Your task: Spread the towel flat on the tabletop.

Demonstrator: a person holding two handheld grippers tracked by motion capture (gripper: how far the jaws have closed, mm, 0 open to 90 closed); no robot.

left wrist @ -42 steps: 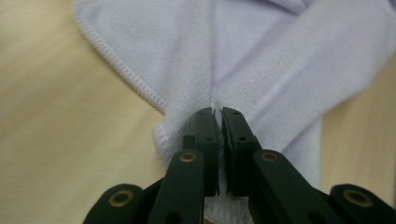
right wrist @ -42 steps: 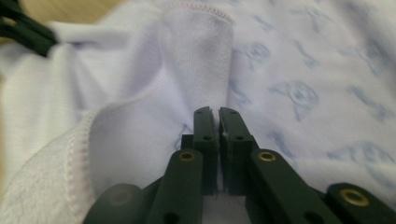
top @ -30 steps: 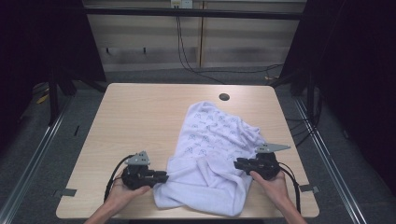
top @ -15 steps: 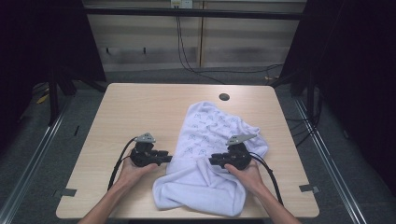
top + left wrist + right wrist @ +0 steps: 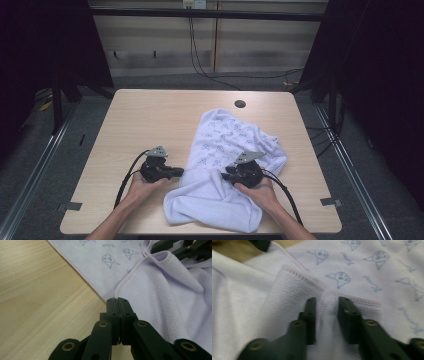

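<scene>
Looking at the whole spread first, where is the cloth and what threatens it? (Student)

Fig. 1. The counter [image 5: 150, 115] carries a white towel [image 5: 225, 150], rumpled and lying towards its right half, with the near end folded over and close to the front edge. The left gripper [image 5: 177, 172] sits at the towel's left border and the right gripper [image 5: 226, 176] rests on top of the cloth. The main risk is an uneven lift: if one side has a hold and the other does not, the towel will probably swing, drag and bunch further, or slide off the front edge. (Tutor)

Which side looks doubtful? (Student)

The left. Its fingers [image 5: 112, 307] are pressed flat together right at the hem [image 5: 130, 280], and whether any cloth is caught between them cannot be told. They may have shut on nothing. The right fingers [image 5: 312, 312] have just been closing and now pinch a raised fold [image 5: 328, 305] of the hemmed edge. That bite looks shallow, so a sharp pull could slip it free. (Tutor)

And the towel itself? (Student)

It is soft, thick terry, pale with a faint lilac cast. One face has small printed blue animal figures [image 5: 338, 277] and the turned-over face is plain. A stitched hem runs along the border. (Tutor)
</scene>
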